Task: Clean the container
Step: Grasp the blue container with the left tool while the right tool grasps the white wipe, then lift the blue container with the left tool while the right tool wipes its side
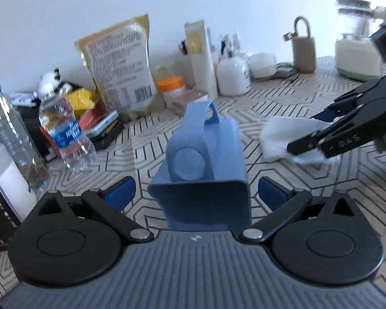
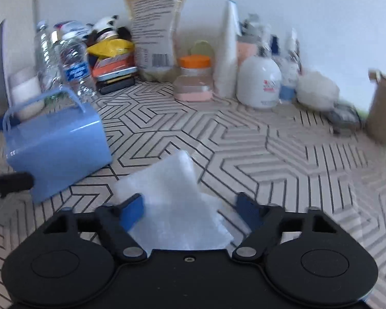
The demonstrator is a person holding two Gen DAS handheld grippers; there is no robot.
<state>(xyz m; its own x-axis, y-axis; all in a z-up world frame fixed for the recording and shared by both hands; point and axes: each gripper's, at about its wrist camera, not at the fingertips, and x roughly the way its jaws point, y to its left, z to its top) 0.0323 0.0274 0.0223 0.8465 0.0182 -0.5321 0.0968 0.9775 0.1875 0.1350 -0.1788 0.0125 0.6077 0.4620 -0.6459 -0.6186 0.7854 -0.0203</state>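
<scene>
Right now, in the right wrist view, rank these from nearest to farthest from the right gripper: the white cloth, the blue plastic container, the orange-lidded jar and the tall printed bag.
1. White cloth: between the right gripper's open fingers.
2. Blue plastic container: left, tipped on the patterned table.
3. Orange-lidded jar: centre, far back.
4. Tall printed bag: behind it, at the wall.

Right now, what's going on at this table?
A person is setting up to clean a blue container lying on its side on the patterned table. The left hand-held gripper straddles it, pads not touching. The right hand-held gripper sits open around a white wipe, not yet clamped.
</scene>
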